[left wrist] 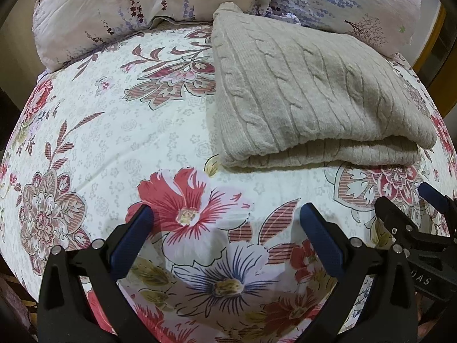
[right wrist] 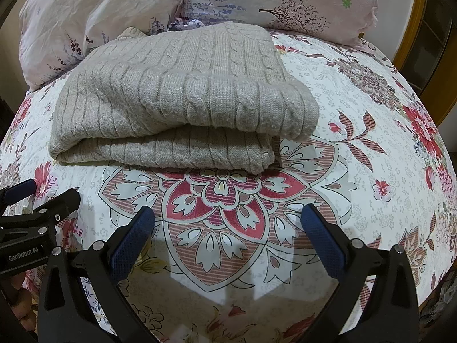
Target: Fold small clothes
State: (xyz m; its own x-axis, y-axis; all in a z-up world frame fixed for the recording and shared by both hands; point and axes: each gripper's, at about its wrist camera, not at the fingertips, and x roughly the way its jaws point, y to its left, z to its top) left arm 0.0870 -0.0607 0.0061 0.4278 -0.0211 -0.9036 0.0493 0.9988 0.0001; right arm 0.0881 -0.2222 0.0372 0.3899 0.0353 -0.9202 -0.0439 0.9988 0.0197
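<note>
Here we are logging one beige cable-knit sweater [right wrist: 182, 97], folded into a thick stack and lying on the floral bedspread [right wrist: 357, 148], its far edge just beside two lavender-print pillows [right wrist: 257, 3]. We are holding the left gripper [left wrist: 225, 214] and right gripper [right wrist: 228, 214] near its front fold, apart from it, jaws spread wide, gripping nothing, hovering over the bedspread's printed flowers.
</note>
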